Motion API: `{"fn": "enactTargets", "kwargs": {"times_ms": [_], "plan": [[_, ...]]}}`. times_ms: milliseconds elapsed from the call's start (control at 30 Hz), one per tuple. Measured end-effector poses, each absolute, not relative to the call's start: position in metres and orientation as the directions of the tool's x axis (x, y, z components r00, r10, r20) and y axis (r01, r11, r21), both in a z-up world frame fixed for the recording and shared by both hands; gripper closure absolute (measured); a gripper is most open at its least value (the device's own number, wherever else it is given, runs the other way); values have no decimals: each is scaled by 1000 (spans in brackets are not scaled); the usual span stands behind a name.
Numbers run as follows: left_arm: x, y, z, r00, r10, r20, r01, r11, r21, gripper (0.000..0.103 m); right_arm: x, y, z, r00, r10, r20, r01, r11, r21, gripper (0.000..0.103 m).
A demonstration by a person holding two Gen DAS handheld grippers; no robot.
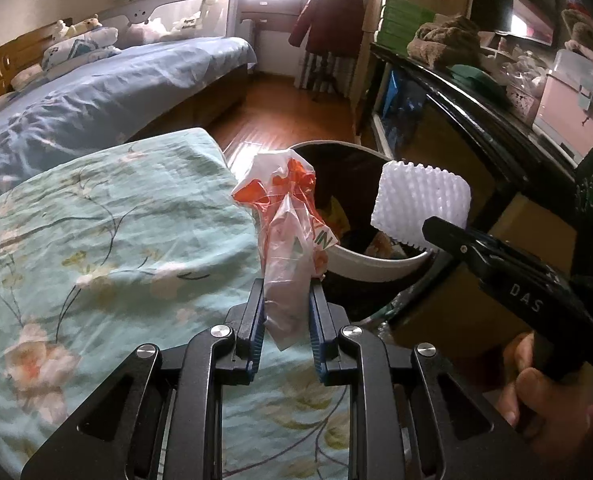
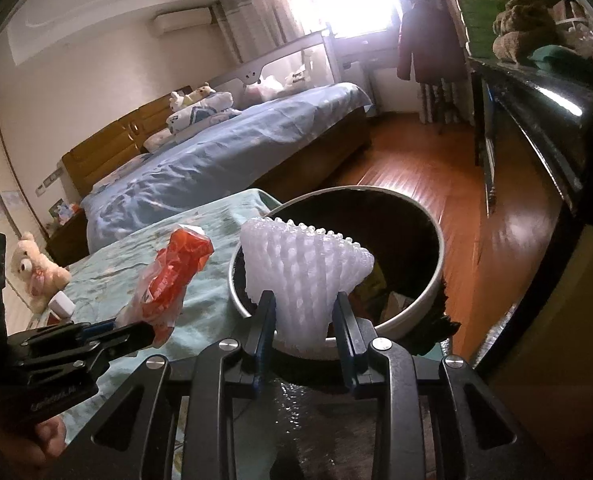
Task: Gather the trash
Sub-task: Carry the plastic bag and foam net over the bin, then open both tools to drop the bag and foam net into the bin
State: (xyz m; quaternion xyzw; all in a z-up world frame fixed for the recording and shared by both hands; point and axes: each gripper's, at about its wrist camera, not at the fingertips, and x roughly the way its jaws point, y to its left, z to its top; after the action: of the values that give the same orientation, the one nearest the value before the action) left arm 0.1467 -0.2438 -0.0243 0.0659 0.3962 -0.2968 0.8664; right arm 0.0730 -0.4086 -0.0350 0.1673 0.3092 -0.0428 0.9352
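My left gripper (image 1: pixel 287 286) is shut on a crumpled clear and orange plastic bag (image 1: pixel 286 216), held up at the near rim of the trash bin (image 1: pixel 376 270). The same bag (image 2: pixel 168 276) and left gripper (image 2: pixel 132 330) show at the left of the right wrist view. My right gripper (image 2: pixel 304 300) is shut on a white foam net sleeve (image 2: pixel 300 264), which stands over the bin's (image 2: pixel 424 300) near rim. In the left wrist view that foam sleeve (image 1: pixel 420 204) hangs over the bin's opening from the right gripper (image 1: pixel 430 228). The bin has a black liner with some wrappers inside.
A bed with a green floral sheet (image 1: pixel 96 220) lies left of the bin. A second bed with blue bedding (image 2: pixel 224 156) is behind it. A dark glossy desk (image 1: pixel 476 92) with boxes runs along the right. Wooden floor (image 2: pixel 436 176) stretches beyond the bin. A teddy bear (image 2: pixel 36 268) sits at far left.
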Motion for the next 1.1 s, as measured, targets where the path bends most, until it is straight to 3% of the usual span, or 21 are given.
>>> {"fn": "enactTargets", "kwargs": {"times_ms": [1100], "plan": [[184,-311,-25,458,-479,-749,632,768,-104,85,116,-443,-42,745,-86,-661,246,957,153,71]]}}
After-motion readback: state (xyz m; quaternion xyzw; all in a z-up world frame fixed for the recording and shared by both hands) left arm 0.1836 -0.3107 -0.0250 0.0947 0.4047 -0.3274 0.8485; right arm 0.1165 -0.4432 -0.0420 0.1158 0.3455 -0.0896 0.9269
